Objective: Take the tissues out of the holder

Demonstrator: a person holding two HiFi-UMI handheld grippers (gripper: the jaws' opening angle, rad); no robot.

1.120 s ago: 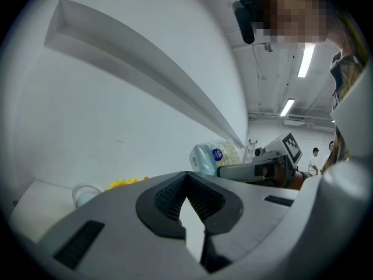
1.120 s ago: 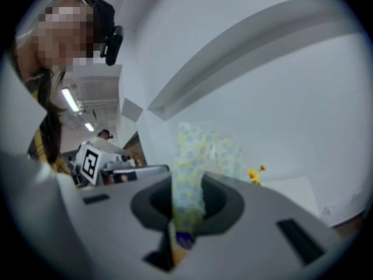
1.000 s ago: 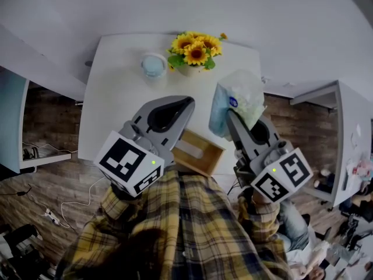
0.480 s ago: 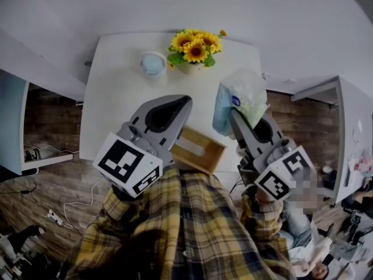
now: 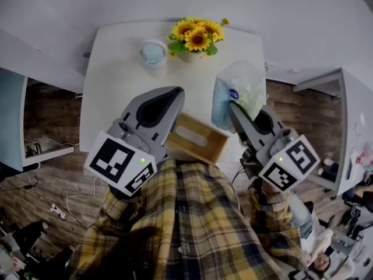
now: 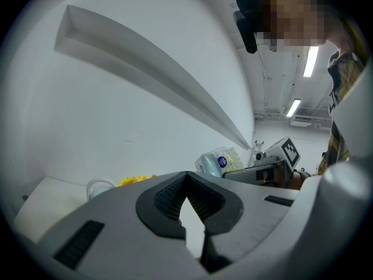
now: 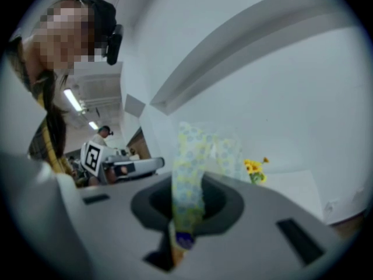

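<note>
One tissue pack [image 5: 242, 89], upright, pinched in right gripper's [image 5: 232, 109] jaws, clear right of holder [image 5: 214, 150]; left gripper's [image 5: 173, 93] jaws together, empty.

The sunflowers [image 5: 197, 38] are standing at the far edge of the table [image 5: 116, 74], with the cup [image 5: 153, 53] sitting just left of them. The holder [image 5: 195, 139] is lying at the near edge. The tissue pack [image 5: 239, 92] is hanging in the right gripper [image 5: 232, 107] over the table's right side, while the left gripper [image 5: 175, 95] is hovering left of the holder.

The person wears a yellow-and-dark plaid shirt [image 5: 198, 214].
</note>
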